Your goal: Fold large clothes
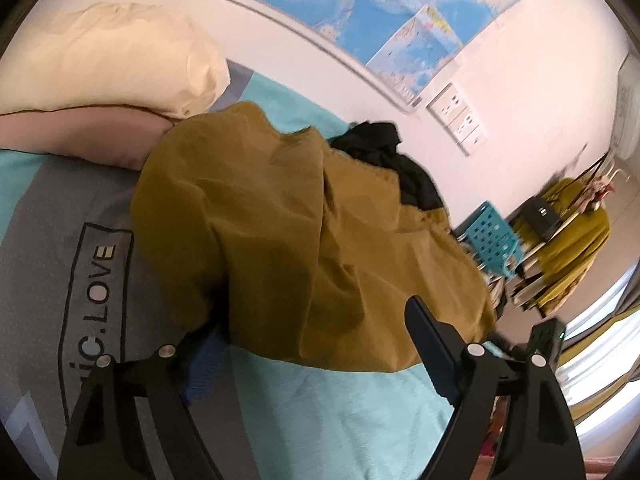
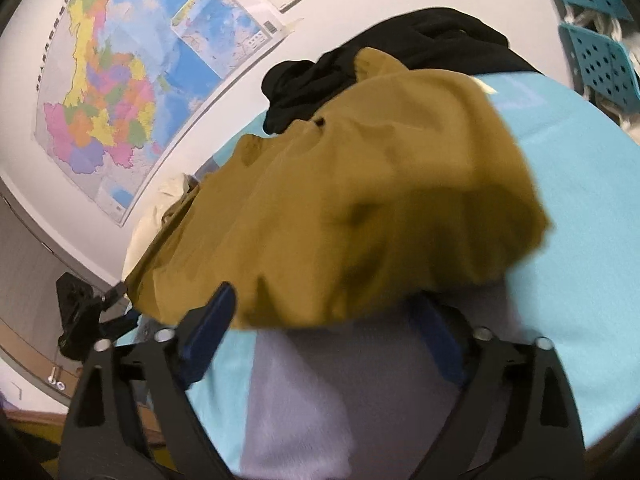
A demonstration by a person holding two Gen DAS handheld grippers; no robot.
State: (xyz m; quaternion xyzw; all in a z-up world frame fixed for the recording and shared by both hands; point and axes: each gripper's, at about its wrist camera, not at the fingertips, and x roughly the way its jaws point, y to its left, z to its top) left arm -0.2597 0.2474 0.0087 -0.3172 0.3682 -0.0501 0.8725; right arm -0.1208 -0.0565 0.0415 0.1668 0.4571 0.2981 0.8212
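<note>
Both the left claw (image 1: pixel 320 344) and the right claw (image 2: pixel 324 316) stand wide apart at the near edge of the mustard garment (image 1: pixel 304 216) on the bed (image 1: pixel 320 408), gripping nothing.

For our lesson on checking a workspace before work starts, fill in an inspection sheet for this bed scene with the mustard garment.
Surface: bed cover, teal and grey, printed lettering.
Job's things: mustard garment lies crumpled on the bed; black garment bunched behind it, touching.
Clutter: cream pillow over a pink pillow.
Grippers: left gripper open, near hem between its jaws; right gripper open at the hem, not gripping.
Cables: nothing seen.
Surroundings: wall map, wall sockets, teal basket.
</note>
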